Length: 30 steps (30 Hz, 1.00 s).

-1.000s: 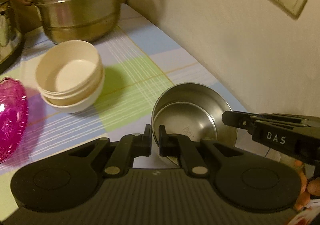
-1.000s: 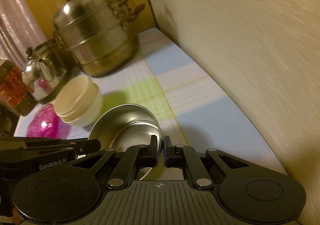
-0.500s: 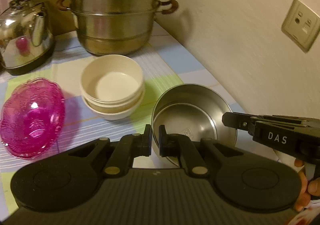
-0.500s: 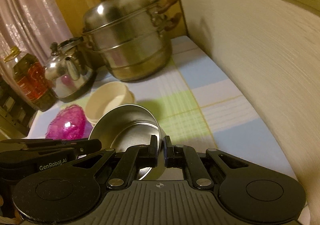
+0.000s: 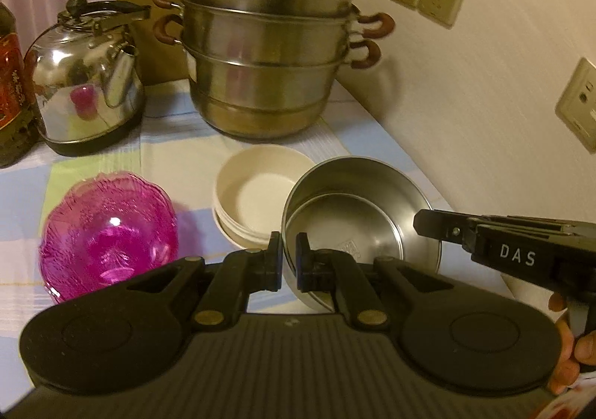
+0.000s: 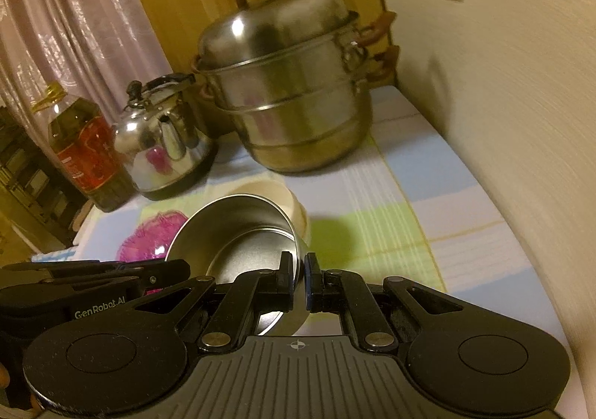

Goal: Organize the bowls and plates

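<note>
Both grippers clamp opposite rims of a tilted stainless steel bowl above the checked surface (image 5: pixel 178 158).

From the left: an oil bottle (image 6: pixel 80 150), a steel kettle (image 5: pixel 83 76), a pink glass bowl (image 5: pixel 108 240), stacked cream bowls (image 5: pixel 257 195), and behind them a steamer pot (image 5: pixel 272 57). The left gripper (image 5: pixel 288 262) has its jaws closed on the steel bowl's (image 5: pixel 357 217) near-left rim; the right gripper (image 6: pixel 298 281) pinches its right rim, the bowl held just over the cream stack.

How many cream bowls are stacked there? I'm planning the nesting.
2 at least: the cream bowls sit nested behind the steel bowl held by both grippers; the stack's lower part is hidden.
</note>
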### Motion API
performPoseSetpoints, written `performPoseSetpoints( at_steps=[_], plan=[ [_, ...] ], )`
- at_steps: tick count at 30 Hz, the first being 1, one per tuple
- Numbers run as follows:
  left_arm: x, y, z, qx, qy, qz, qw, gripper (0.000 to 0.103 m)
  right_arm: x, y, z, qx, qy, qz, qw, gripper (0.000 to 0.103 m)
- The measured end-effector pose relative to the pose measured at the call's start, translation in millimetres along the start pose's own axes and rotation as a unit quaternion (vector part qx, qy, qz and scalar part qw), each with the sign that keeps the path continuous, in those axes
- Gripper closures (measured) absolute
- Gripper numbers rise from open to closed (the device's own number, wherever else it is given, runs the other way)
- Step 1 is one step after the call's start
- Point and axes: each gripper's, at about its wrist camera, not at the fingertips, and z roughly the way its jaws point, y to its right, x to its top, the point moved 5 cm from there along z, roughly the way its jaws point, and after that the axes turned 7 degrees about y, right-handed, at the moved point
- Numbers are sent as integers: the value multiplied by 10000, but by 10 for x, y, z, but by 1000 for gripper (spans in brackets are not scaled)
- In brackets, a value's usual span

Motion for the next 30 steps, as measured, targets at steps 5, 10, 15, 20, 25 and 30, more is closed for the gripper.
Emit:
performPoseSetpoints(
  at_steps=[5, 10, 15, 20, 25, 30],
  plan=[
    [126, -107, 26, 55, 83, -98, 9999, 97, 140, -79, 130, 69, 38, -9, 10000, 97],
    [253, -225, 111, 79, 129, -213, 9997, 98, 283, -135, 257, 115, 78, -25, 9999, 97],
    [369, -332, 225, 88, 149, -322, 9993, 97, 414, -174, 414, 154, 86, -30, 9998, 97],
    [474, -412, 333, 170, 180, -328, 9992, 98, 500, -196, 587, 186, 52, -19, 9998, 97],
    [509, -477, 468, 246, 120, -350, 9990, 98, 496, -187, 736, 184, -72, 11, 9998, 97],
    [487, -507, 571, 259, 40, -374, 9990, 98, 471, -147, 851, 148, -175, 50, 9997, 97]
  ],
)
